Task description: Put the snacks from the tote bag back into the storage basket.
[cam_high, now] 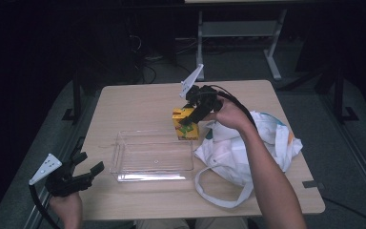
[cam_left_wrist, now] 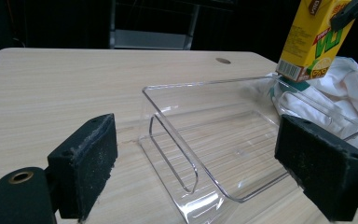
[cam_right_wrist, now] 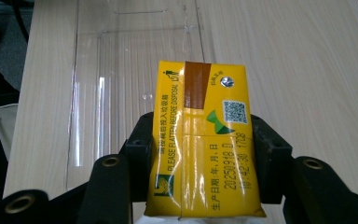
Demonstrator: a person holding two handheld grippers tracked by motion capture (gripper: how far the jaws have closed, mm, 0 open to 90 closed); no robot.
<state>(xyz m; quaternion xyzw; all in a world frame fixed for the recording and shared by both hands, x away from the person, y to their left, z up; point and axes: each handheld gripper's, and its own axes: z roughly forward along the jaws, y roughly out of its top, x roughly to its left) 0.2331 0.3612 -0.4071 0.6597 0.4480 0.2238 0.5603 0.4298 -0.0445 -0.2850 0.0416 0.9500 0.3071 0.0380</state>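
Carton (cam_high: 185,125) just past tray's (cam_high: 119,162) right rim.

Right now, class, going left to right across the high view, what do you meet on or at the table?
Left gripper → clear plastic tray → yellow drink carton, held in the right gripper → white cloth bag.

Drink carton (cam_high: 186,124) at the far right corner of the tray (cam_high: 124,157), bag (cam_high: 267,143) right of both.
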